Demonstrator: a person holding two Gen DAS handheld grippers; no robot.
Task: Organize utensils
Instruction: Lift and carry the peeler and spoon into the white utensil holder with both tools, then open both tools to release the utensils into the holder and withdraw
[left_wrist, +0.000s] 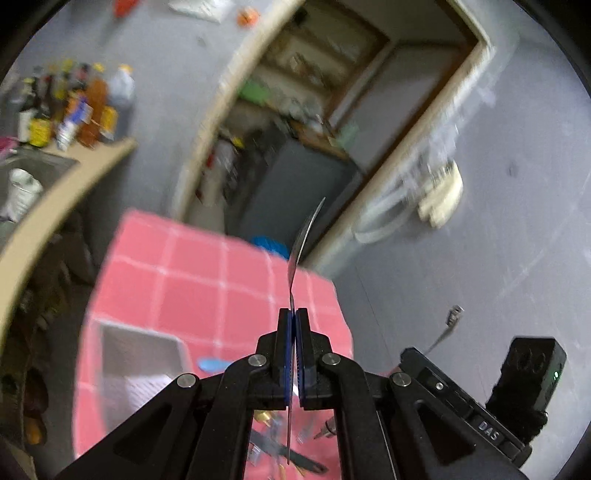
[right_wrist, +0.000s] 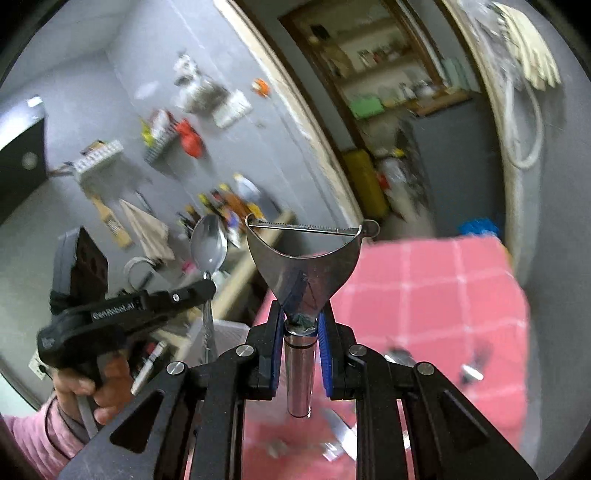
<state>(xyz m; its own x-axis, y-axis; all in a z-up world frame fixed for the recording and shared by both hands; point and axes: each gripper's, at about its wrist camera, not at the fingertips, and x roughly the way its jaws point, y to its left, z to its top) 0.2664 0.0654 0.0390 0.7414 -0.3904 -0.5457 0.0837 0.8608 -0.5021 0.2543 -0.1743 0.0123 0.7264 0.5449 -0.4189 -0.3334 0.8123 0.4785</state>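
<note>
In the left wrist view my left gripper is shut on a metal spoon, which is seen edge-on and stands up past the fingertips. The right wrist view shows the same gripper at the left, raised with the spoon's bowl above it, held by a hand in a pink sleeve. My right gripper is shut on the round steel handle of a Y-shaped peeler, with the blade bar at the top. Both tools hang in the air above the table with the pink checked cloth.
A grey bin stands on the cloth at the left with a blue item beside it. Several loose utensils lie below the left gripper. A counter with bottles and a sink is far left. An open doorway lies beyond.
</note>
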